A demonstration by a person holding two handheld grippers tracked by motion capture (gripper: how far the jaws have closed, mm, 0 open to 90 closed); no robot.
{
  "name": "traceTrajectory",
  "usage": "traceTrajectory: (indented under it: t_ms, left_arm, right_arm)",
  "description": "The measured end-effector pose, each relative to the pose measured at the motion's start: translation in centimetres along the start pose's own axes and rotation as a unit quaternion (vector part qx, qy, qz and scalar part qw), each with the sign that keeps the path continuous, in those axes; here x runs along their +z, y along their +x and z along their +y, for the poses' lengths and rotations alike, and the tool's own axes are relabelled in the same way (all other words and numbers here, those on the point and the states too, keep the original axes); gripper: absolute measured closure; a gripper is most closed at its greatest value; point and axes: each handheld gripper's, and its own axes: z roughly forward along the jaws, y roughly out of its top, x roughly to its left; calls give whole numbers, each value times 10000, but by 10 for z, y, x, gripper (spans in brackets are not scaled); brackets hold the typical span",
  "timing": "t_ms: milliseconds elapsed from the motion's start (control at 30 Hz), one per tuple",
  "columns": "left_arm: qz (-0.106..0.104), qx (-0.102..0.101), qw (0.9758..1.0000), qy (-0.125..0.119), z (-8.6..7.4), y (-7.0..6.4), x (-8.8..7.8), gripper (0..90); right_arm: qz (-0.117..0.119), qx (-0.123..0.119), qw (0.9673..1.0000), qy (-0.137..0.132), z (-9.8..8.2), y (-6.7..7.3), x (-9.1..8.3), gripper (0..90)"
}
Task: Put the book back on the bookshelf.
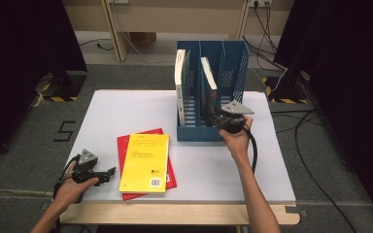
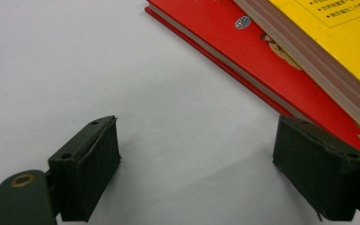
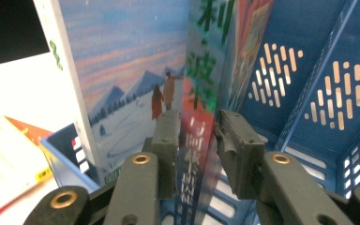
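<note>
Upright in the middle slot of the blue plastic file rack, the thin glossy paperback stands edge-on between the right tool's clenched jaws, far from the released left tool.

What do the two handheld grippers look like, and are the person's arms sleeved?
Both the left gripper and right gripper are black, each topped by a grey three-cornered plate and trailing a black cable. Their jaws are blocky dark pads on arms with brass-coloured rivets. The forearms are bare, with no sleeves.
</note>
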Motion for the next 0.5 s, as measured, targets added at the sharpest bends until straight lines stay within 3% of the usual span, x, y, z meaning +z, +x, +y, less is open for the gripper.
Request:
traceTrajectory:
  t_ms: [200, 500]
  left_arm:
    - [-3, -1, 10000, 2, 0, 0, 0, 137]
    - [-3, -2, 10000, 1, 0, 0, 0, 137]
  right_arm:
    - [126, -158, 9997, 145, -5, 1, -1, 728]
    - [13, -151, 9998, 123, -7, 9, 13, 715]
